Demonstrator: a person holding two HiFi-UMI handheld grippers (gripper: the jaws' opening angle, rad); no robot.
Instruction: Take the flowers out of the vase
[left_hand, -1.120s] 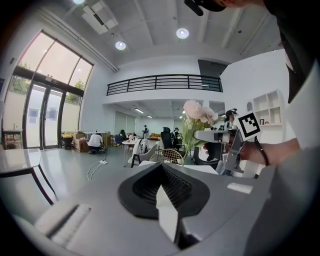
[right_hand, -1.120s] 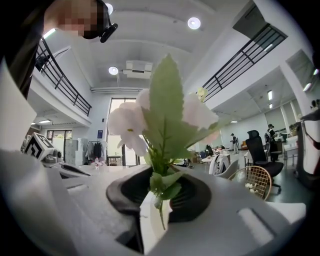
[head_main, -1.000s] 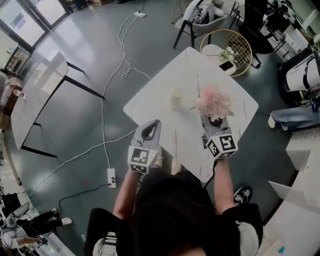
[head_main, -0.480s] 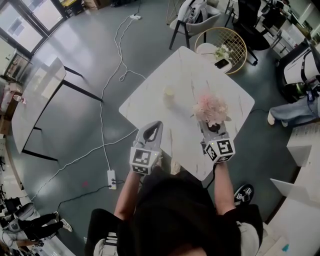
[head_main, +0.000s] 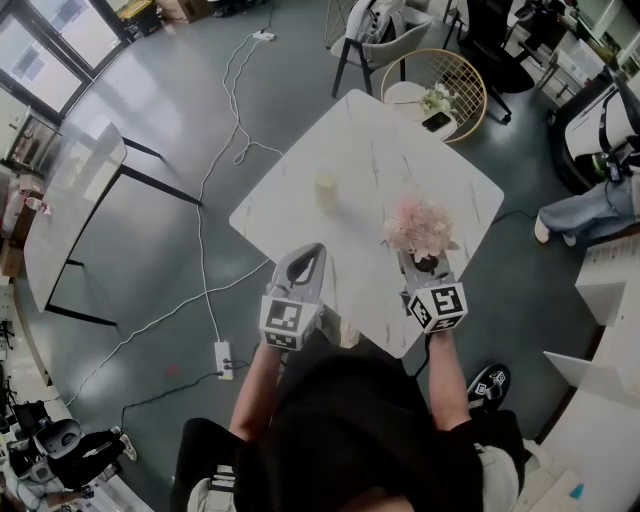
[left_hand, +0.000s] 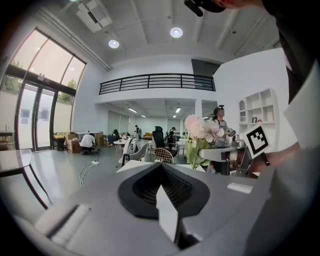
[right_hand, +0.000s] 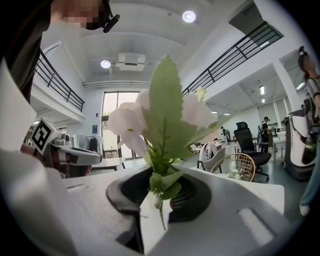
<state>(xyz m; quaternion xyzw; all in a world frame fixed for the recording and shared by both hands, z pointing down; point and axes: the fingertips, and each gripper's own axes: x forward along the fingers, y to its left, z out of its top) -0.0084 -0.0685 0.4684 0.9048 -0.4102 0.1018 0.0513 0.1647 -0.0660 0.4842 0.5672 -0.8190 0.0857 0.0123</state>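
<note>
In the head view a bunch of pale pink flowers (head_main: 418, 224) with green leaves hangs over the white marble table (head_main: 400, 160), near its front edge. My right gripper (head_main: 422, 260) is shut on the stems. The right gripper view shows the stems (right_hand: 159, 200) pinched between the jaws of the right gripper (right_hand: 156, 202), blossoms standing upright above. A small cream vase (head_main: 325, 190) stands alone mid-table, left of the flowers. My left gripper (head_main: 311, 250) hovers at the front edge, shut and holding nothing. In the left gripper view the left gripper (left_hand: 161, 169) has the flowers (left_hand: 201, 131) to its right.
A round gold wire basket (head_main: 436, 93) holding small items stands beyond the table's far corner, beside a chair (head_main: 385, 40). Cables and a power strip (head_main: 223, 353) lie on the grey floor at left, near another table (head_main: 75, 190). A seated person's legs (head_main: 585, 215) are at right.
Both grippers have drawn back toward the table's front edge. The flowers have come with the right gripper, further from the vase, which stays in place.
</note>
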